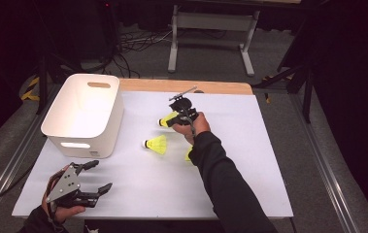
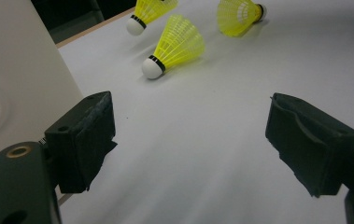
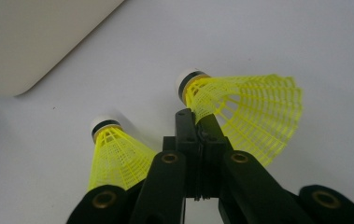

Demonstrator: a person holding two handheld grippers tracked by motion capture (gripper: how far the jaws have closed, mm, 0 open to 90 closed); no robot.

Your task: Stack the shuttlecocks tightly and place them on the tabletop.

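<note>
From above, I see my right gripper [image 1: 174, 118] mid-table, jaws pinched together on the skirt of a yellow shuttlecock [image 1: 168, 120]. A 2nd shuttlecock [image 1: 156, 144] lies just nearer me on the white table [image 1: 249, 160]. A 3rd shuttlecock [image 1: 189, 154] is mostly hidden behind my right sleeve [image 1: 220, 179]. My left gripper [image 1: 96, 177] rests near the front-left corner, jaws wide, nothing between them, close to the white bin [image 1: 84, 114].

Left gripper view: jaws well apart over bare table; bin wall [image 2: 20, 65] cut off at left; three shuttlecocks ahead, the farthest cropped by the top edge.

Right gripper view: jaws closed tight on the held shuttlecock's mesh [image 3: 244, 114]; the jaws cover the 2nd one's [image 3: 114, 149] skirt end.
</note>
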